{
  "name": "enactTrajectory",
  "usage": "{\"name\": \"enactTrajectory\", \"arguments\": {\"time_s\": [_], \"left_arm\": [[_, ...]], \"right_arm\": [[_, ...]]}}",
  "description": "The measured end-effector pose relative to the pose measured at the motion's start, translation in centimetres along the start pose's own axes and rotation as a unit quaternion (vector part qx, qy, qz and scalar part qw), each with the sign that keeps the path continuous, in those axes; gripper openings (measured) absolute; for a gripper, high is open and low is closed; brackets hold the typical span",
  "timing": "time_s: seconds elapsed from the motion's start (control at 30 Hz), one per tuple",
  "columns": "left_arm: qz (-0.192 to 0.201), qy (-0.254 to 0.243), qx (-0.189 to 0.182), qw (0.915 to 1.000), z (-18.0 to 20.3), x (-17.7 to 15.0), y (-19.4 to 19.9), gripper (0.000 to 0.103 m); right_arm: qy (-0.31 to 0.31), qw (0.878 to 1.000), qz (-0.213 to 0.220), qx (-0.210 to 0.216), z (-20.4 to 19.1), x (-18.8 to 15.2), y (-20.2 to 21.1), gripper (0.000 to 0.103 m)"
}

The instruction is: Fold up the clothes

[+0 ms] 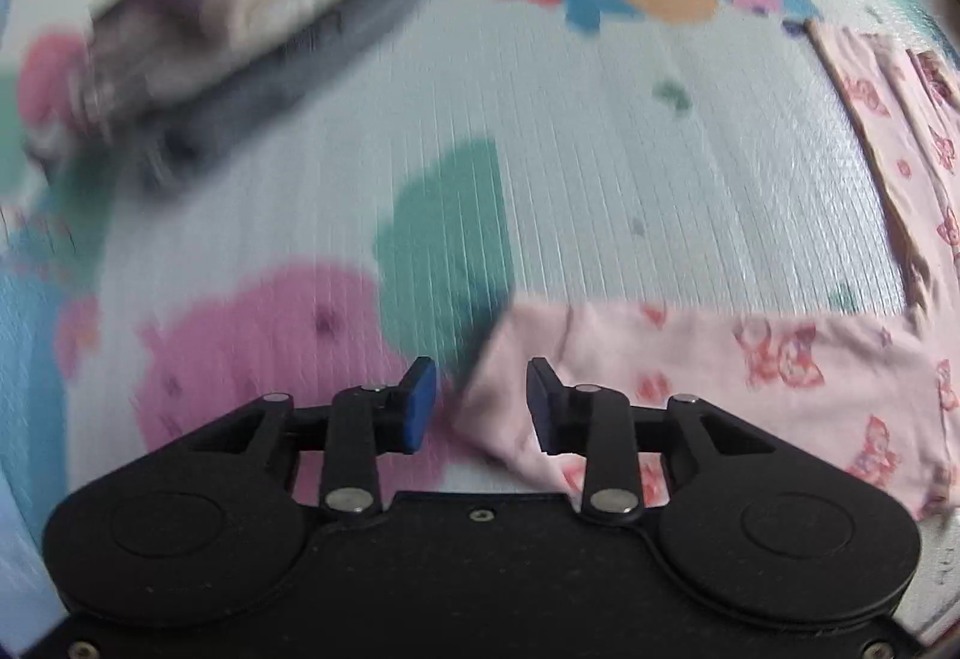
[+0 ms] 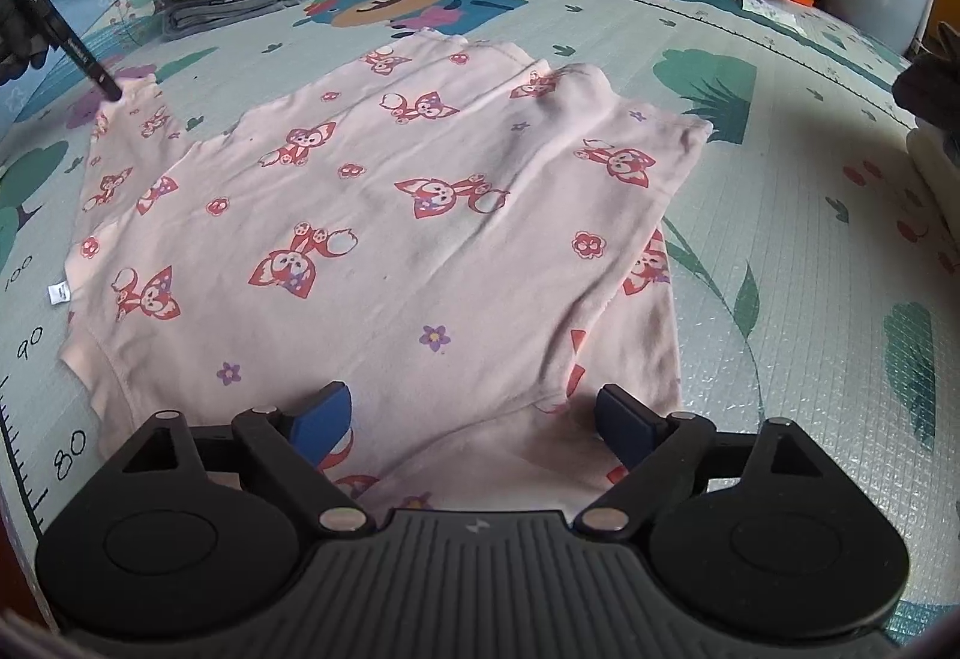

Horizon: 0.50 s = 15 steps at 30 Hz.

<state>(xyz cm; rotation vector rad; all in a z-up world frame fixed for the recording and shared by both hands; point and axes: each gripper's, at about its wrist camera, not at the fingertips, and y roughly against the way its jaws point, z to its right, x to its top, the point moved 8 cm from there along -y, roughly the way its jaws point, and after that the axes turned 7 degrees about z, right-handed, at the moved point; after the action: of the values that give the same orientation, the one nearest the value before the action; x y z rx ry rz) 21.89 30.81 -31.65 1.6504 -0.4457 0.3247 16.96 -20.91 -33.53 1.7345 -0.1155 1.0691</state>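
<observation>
The pink shirt (image 2: 384, 215) is soft matt cloth with a printed pattern. The play mat (image 2: 780, 251) beneath is glossy foam-like plastic, ribbed with fine lines. The right gripper (image 2: 474, 419) has matt black plastic arms, shiny metal pins and blue pads.

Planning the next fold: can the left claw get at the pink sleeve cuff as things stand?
Probably yes. The left claw is open with the pink sleeve cuff lying flat on the play mat between its pads; nothing covers it. The view is blurred.
</observation>
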Motion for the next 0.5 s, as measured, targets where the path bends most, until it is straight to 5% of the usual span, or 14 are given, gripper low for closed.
{"name": "enactTrajectory", "arguments": {"time_s": [0.1, 0.23, 0.3, 0.4, 0.5], "left_arm": [[0.011, -0.002, -0.047, 0.9988, 0.9, 0.3, -0.4, 0.032], [-0.015, -0.068, -0.127, 0.9894, 4.6, -0.7, -2.3, 0.032], [-0.05, -0.099, -0.075, 0.991, 4.6, -1.7, -3.6, 0.038], [-0.03, -0.059, -0.093, 0.9935, 4.3, 0.9, -3.7, 0.037], [0.009, -0.078, -0.118, 0.9899, 6.8, 4.5, -3.5, 0.037]], "right_arm": [[-0.015, 1.0, 0.006, -0.002, 0.4, 0.2, 0.3, 0.088], [-0.043, 0.998, 0.037, -0.021, 1.8, 0.9, 1.5, 0.087], [-0.058, 0.996, 0.051, -0.041, 2.9, 1.0, 2.2, 0.085], [-0.113, 0.991, 0.046, -0.063, 5.3, 0.3, 2.5, 0.073], [-0.184, 0.98, 0.044, -0.066, 7.1, -1.0, 2.4, 0.065]]}}
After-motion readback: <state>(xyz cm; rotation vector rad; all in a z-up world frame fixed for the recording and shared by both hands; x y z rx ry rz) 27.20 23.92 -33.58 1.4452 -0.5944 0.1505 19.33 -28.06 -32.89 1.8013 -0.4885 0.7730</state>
